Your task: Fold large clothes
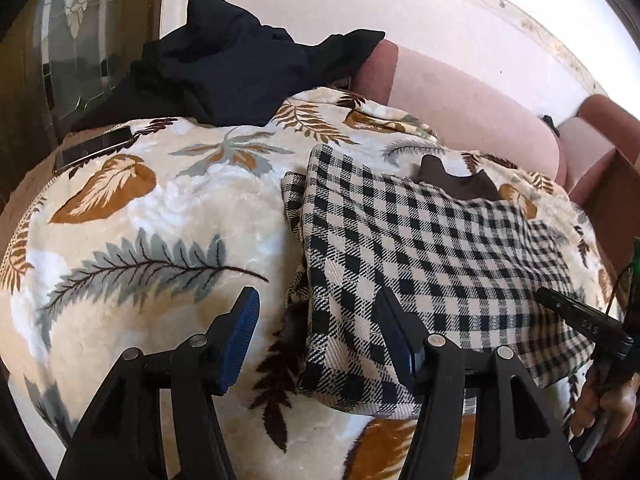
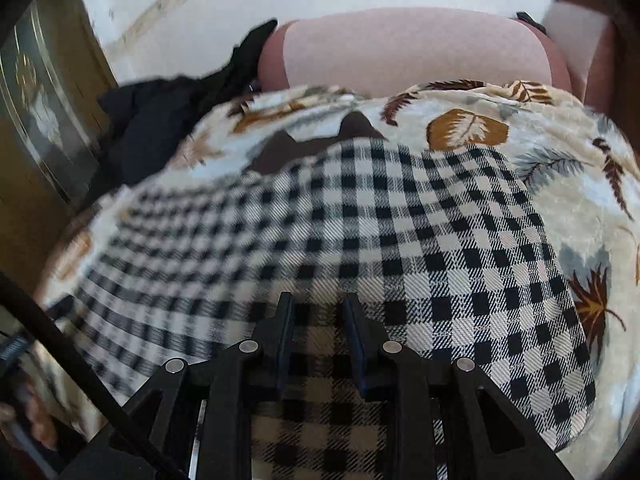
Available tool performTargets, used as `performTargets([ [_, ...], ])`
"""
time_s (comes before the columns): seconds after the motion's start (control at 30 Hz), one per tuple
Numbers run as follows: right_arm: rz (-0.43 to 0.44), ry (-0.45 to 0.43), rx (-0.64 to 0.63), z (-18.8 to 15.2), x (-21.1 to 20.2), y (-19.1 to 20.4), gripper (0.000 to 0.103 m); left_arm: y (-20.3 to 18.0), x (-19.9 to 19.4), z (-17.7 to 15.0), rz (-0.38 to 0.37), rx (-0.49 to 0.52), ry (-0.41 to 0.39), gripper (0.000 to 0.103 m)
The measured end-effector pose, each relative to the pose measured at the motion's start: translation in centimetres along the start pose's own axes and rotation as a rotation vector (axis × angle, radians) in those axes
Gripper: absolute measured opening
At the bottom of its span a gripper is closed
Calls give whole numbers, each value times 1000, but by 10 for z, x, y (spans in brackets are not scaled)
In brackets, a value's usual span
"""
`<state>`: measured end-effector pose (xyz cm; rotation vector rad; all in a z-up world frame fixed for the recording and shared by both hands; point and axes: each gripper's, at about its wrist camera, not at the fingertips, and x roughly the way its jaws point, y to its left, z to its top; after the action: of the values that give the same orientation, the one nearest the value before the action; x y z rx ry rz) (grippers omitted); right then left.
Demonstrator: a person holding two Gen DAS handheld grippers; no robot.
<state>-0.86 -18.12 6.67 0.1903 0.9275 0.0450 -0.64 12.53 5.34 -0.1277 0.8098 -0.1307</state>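
A black-and-white checked garment (image 1: pixel 420 256) with a brown collar (image 1: pixel 456 184) lies partly folded on a leaf-patterned blanket (image 1: pixel 152 208). My left gripper (image 1: pixel 316 332) is open and empty, its jaws straddling the garment's near left edge. In the right wrist view the checked garment (image 2: pixel 360 232) fills the middle, collar (image 2: pixel 304 144) at the far side. My right gripper (image 2: pixel 318 316) is open with a narrow gap, low over the garment's near edge, with cloth beneath and between its fingers; no grip shows. A right gripper finger (image 1: pixel 580 314) shows at the left wrist view's right edge.
A dark navy garment (image 1: pixel 240 76) is heaped at the back left, also in the right wrist view (image 2: pixel 160 128). A phone (image 1: pixel 94 148) lies on the blanket's left edge. A pink sofa back (image 1: pixel 472 116) runs behind. A cabinet with glass (image 1: pixel 68 40) stands at left.
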Motion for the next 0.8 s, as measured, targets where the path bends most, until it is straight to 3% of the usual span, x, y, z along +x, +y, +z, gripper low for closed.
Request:
performTargets([
  [0.4,-223,22,105,-1,-6,-74,28,-6,20,1,7,-18,46,61],
  [0.53,-289,31,153,-5,-13,-103,39,-9,26,1,5,-25,61,61],
  [0.8,-404,39,199,-10,-27,-132,39,-5,49,-9,20,-47,134,66],
])
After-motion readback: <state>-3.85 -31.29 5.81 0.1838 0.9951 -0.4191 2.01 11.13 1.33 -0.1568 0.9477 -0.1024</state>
